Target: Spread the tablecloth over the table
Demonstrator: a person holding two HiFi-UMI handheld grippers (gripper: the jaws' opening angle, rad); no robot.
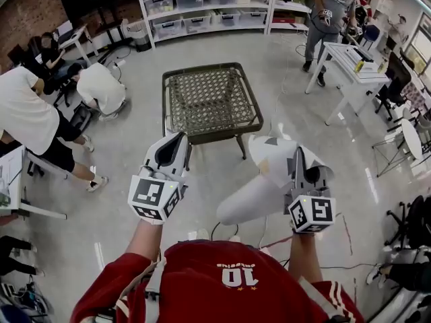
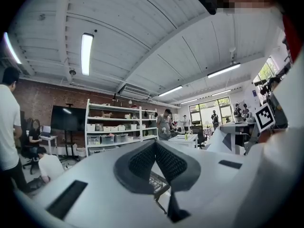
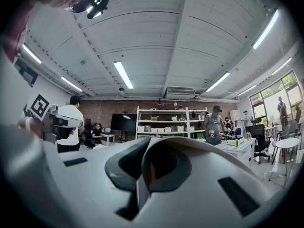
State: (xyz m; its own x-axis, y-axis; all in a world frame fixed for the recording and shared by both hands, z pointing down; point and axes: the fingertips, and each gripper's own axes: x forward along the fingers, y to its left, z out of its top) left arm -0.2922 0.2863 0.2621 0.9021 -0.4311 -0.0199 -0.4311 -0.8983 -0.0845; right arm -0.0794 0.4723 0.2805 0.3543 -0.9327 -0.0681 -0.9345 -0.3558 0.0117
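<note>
The person in the red jersey stands on the pale floor with both tools held level in front of them. The right gripper (image 1: 298, 155) has its claw pinched tight on a white folded tablecloth (image 1: 259, 194). The cloth bunches over the jaws and hangs down in a long roll toward seven o'clock of that gripper, clear of the floor. The left gripper (image 1: 176, 140), at nine o'clock of the right one and a little apart from it, has its claw closed tip to tip with nothing in it. The square dark-framed table with the woven wicker top (image 1: 210, 101) stands bare at twelve o'clock of the two grippers, well apart from the cloth. Beyond it, also at twelve o'clock, white shelves with storage boxes (image 1: 202, 5) line the brick wall. A person in grey (image 1: 330, 19) stands at two o'clock beside a white workbench (image 1: 350, 62).
</note>
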